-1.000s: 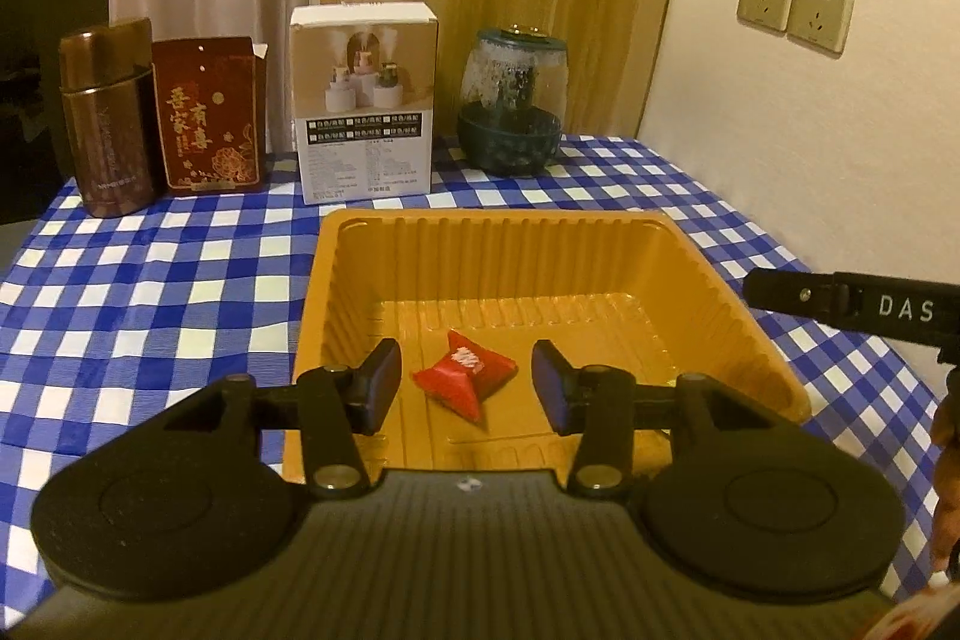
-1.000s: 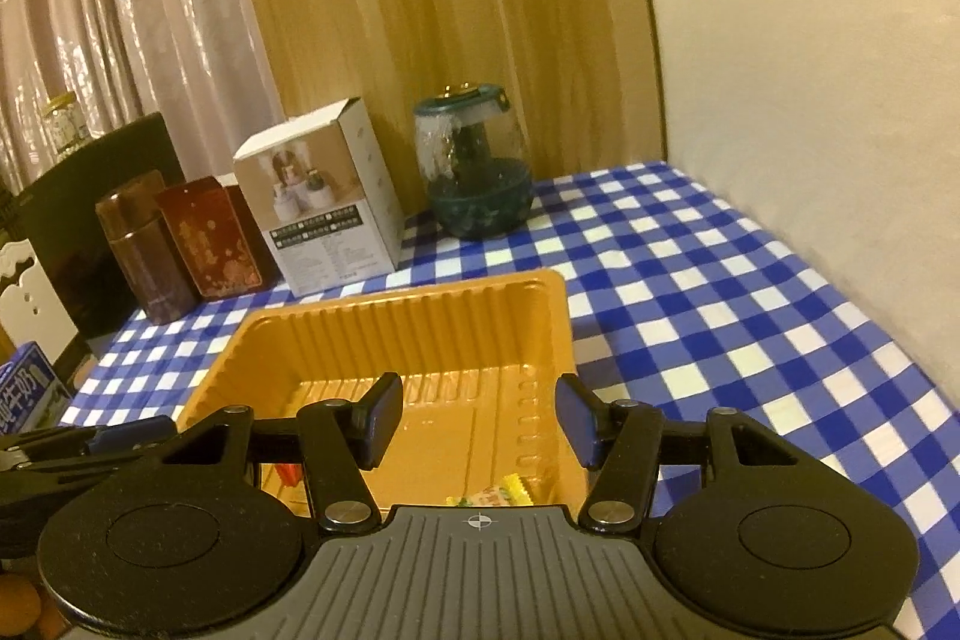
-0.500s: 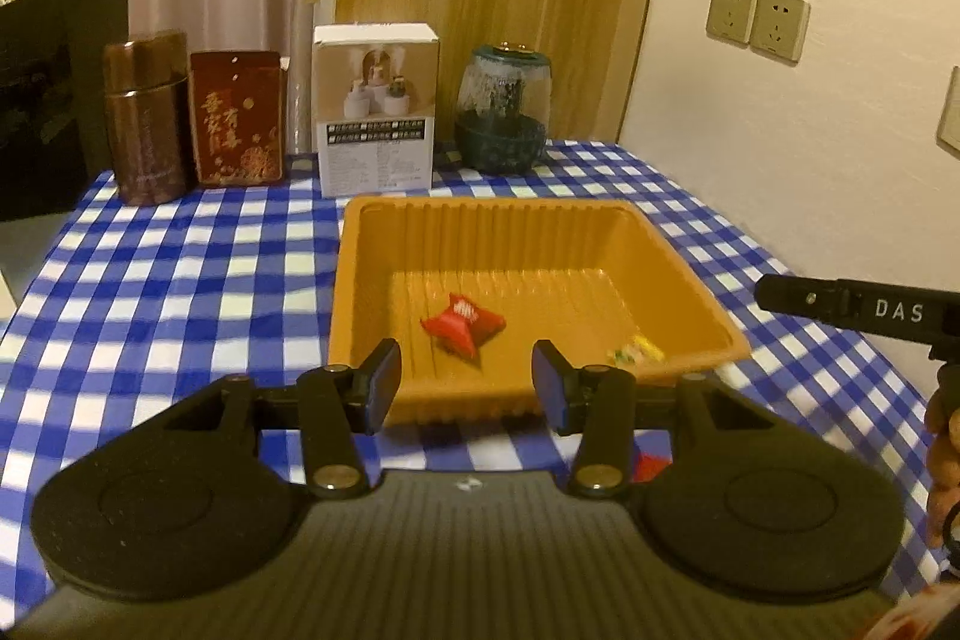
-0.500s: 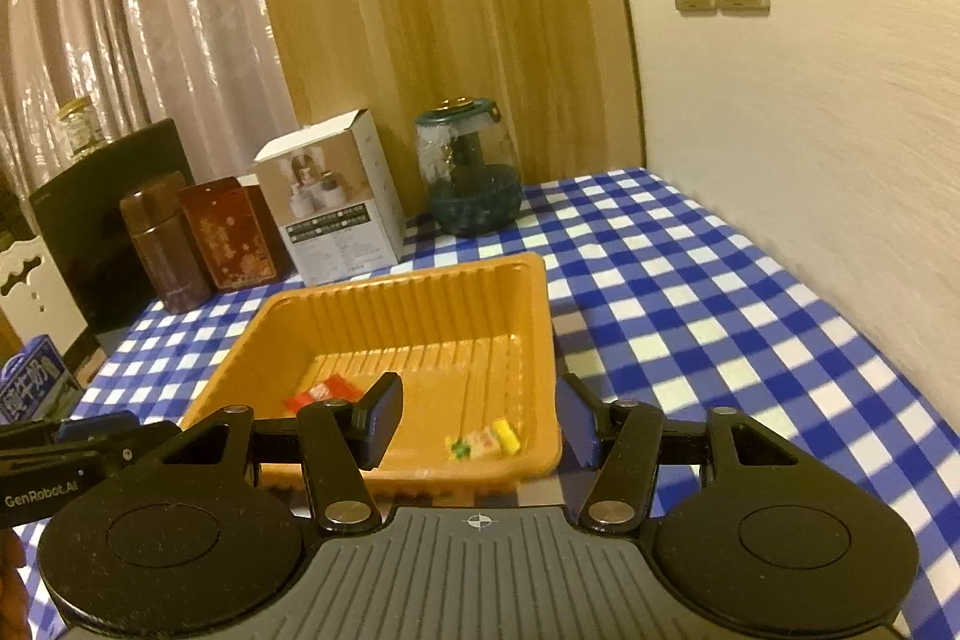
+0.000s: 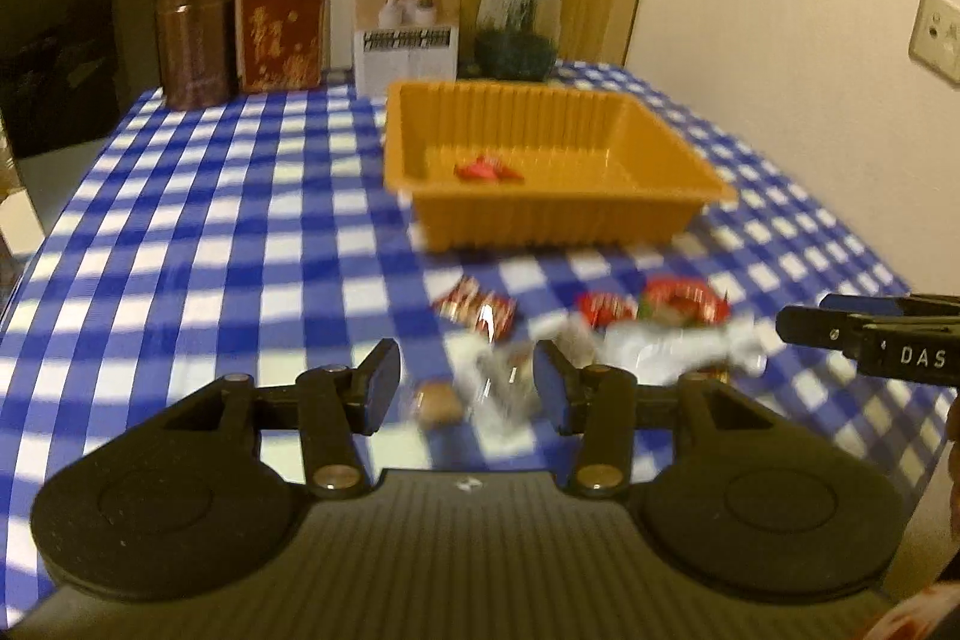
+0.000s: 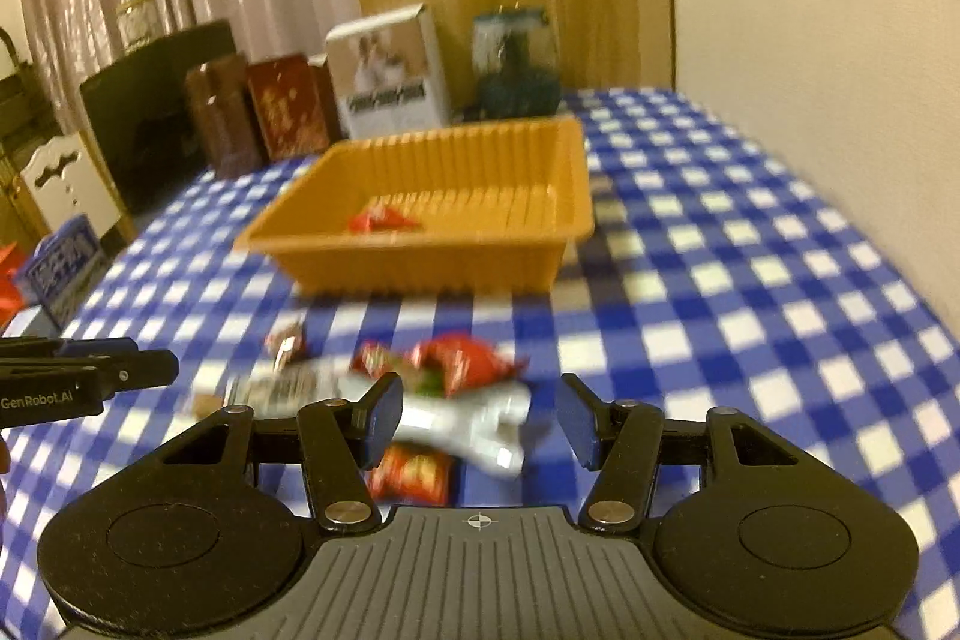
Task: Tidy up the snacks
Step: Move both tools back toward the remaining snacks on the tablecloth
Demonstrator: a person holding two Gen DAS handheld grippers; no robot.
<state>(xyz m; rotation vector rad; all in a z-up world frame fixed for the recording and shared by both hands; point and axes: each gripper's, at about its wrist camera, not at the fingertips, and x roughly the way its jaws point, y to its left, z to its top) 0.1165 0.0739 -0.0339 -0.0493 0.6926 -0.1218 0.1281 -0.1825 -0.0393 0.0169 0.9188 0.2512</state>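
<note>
An orange tray (image 5: 564, 214) stands mid-table with a red candy (image 5: 486, 171) inside. In front of it lies a loose pile of snacks: a red-and-white wrapper (image 5: 477, 310), a red packet (image 5: 678, 301), a white packet (image 5: 678, 352) and a small brown candy (image 5: 441, 400). My left gripper (image 5: 465, 382) hovers open over the pile's left end, holding nothing. In the right wrist view, my right gripper (image 6: 480, 415) is open above the white packet (image 6: 462, 418), with the red packet (image 6: 462, 358) just beyond and a red-yellow packet (image 6: 411, 472) beneath. The tray (image 6: 432, 268) lies further back.
Along the back of the blue-checked table stand a brown canister (image 5: 195, 34), a red box (image 5: 279, 31), a white box (image 5: 408, 22) and a glass jar (image 5: 519, 25). A wall runs along the right side. A dark panel (image 5: 60, 40) stands at the left edge.
Both grippers have drawn back from over the tray toward the near side of the table. The snack pile has come into view under them. Both stay open and empty.
</note>
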